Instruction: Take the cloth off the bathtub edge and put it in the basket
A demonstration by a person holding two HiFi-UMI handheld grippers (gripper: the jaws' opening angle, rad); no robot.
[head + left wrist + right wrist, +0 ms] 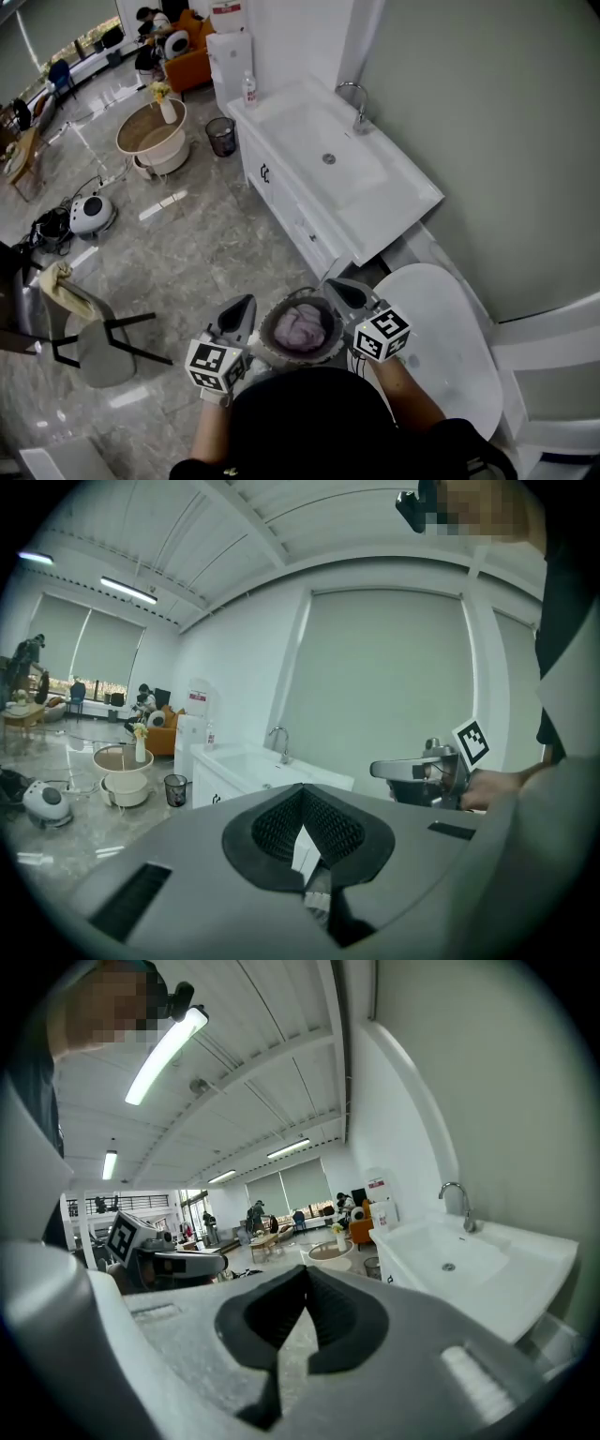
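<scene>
The fingers (272, 829) of our left gripper (302, 791) sit together with nothing clamped between them. Those of our right gripper (307, 1274) are likewise closed and empty. Below and between the two pairs of fingers stands the basket (270, 345), with the cloth (302, 326) bunched inside it. The bathtub (450, 319) lies just beyond our right fingers, its edge bare as far as we can see. We judge the placing step finished. Any next move calls only for drawing both grippers clear without catching the basket's rim.
</scene>
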